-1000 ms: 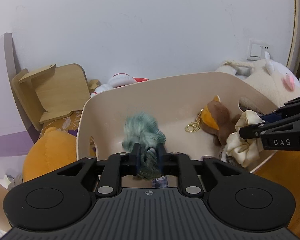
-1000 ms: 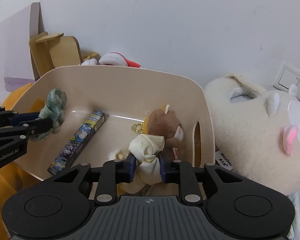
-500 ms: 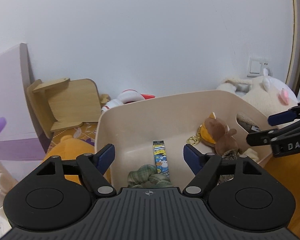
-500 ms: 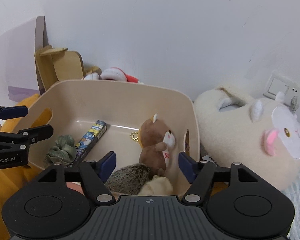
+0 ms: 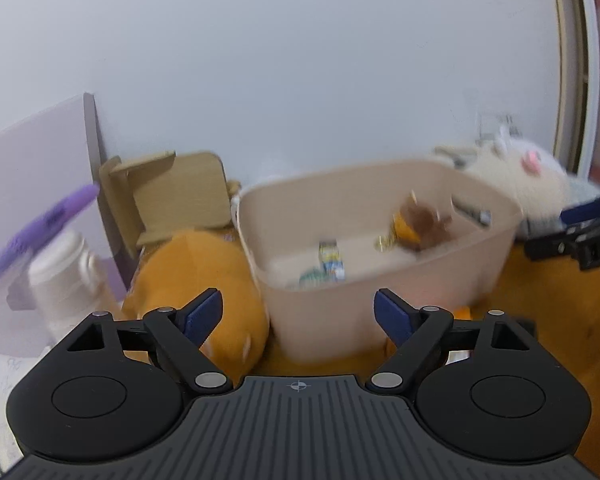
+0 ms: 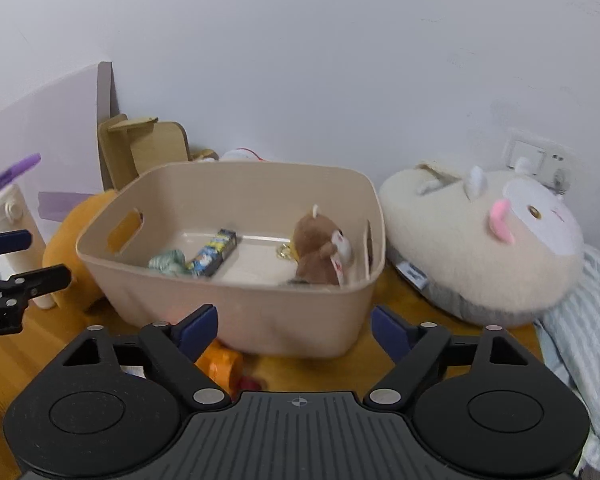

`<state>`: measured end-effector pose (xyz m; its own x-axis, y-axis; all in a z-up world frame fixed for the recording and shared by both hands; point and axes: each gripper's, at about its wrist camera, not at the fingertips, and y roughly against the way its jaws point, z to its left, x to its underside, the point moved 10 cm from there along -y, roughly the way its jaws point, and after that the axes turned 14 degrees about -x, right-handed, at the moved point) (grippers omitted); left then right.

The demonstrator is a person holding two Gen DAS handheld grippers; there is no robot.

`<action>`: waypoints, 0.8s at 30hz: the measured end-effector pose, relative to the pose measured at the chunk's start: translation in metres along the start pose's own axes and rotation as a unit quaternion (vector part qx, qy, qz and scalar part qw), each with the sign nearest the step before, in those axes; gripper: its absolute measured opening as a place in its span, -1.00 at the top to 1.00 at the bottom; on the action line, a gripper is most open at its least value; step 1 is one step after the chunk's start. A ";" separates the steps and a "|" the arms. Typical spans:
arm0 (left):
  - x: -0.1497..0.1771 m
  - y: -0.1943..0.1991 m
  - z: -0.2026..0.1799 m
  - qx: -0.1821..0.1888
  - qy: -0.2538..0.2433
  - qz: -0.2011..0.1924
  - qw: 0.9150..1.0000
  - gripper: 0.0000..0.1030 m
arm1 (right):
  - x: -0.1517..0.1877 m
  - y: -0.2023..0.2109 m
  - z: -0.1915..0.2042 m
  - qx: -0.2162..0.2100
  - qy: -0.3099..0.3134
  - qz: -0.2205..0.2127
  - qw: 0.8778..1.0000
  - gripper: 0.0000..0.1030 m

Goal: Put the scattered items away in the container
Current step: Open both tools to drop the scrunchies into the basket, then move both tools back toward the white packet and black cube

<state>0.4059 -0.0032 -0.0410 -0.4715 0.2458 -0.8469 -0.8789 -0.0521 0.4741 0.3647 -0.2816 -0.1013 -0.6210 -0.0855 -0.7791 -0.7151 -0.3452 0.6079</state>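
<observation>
Matte black body on the left gripper [image 5: 298, 314], with a ribbed grey plate below a small crosshair mark. Either side of that mark sits a round black disc, and silver screw heads dot the black linkage arms. Dark blue pads tip the fingers [image 5: 204, 312]. The right gripper [image 6: 294, 325] is built the same: black frame, ribbed plate, silver screws, blue pads, white lettering on its side.

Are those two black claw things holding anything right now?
No. The left hand-held gripper and right hand-held gripper have just been opening; nothing is between their jaws.
</observation>
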 end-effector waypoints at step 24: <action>0.103 -0.025 -0.026 0.026 -0.046 0.102 0.993 -0.64 | 0.111 -0.028 -0.030 -0.022 -0.057 0.071 0.996 -0.70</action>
<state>0.3777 -0.0022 -0.1463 -0.6288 0.3232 -0.7071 -0.7595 -0.0609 0.6476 0.3256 -0.3096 -0.2098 -0.7488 -0.0305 -0.6621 -0.6046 -0.3779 0.7012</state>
